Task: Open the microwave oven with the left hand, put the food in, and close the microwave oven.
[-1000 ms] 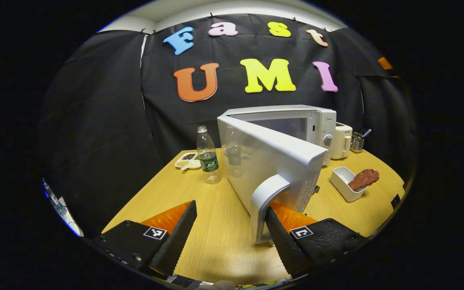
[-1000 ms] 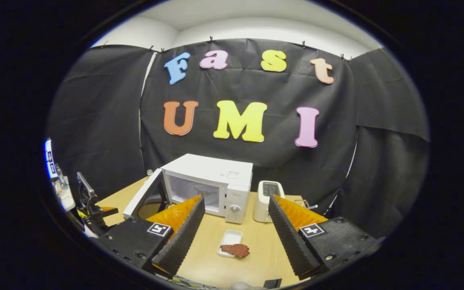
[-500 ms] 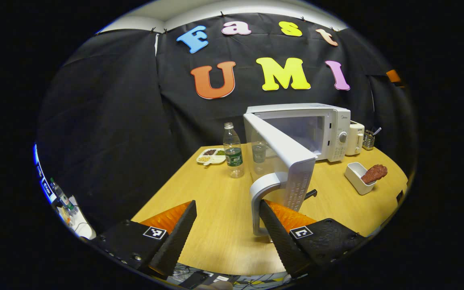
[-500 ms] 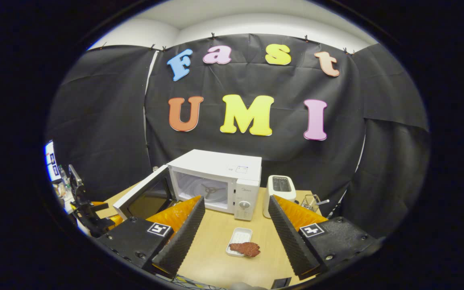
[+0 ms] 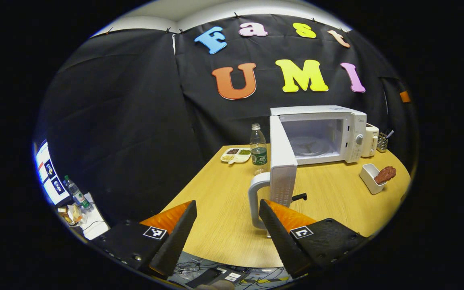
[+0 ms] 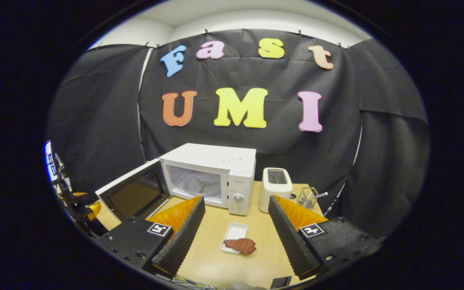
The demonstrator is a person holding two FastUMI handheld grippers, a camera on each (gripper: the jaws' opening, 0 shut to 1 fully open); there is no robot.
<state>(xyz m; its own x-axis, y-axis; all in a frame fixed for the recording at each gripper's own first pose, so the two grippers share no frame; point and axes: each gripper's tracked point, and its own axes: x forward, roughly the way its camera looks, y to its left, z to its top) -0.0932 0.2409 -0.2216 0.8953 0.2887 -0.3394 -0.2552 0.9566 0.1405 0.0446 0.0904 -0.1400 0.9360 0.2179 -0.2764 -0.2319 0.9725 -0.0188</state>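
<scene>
Microwave [image 5: 320, 135] door [image 5: 282, 169] open, left gripper [image 5: 227, 225] spread wide beside its stiff handle [image 5: 255, 201]; right gripper [image 6: 236, 229] gapes above the meat [image 6: 240, 244], probably soft and light, best pinched mid-piece.

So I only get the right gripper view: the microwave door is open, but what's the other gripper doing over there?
Observer: In the left gripper view, the left gripper is open, with the door handle between its fingers, unclamped.
Operator: Anything hidden behind that door?
Observer: A water bottle stands on the table just behind it.
Operator: That's all?
Observer: A divided snack dish lies beside the bottle.
</scene>
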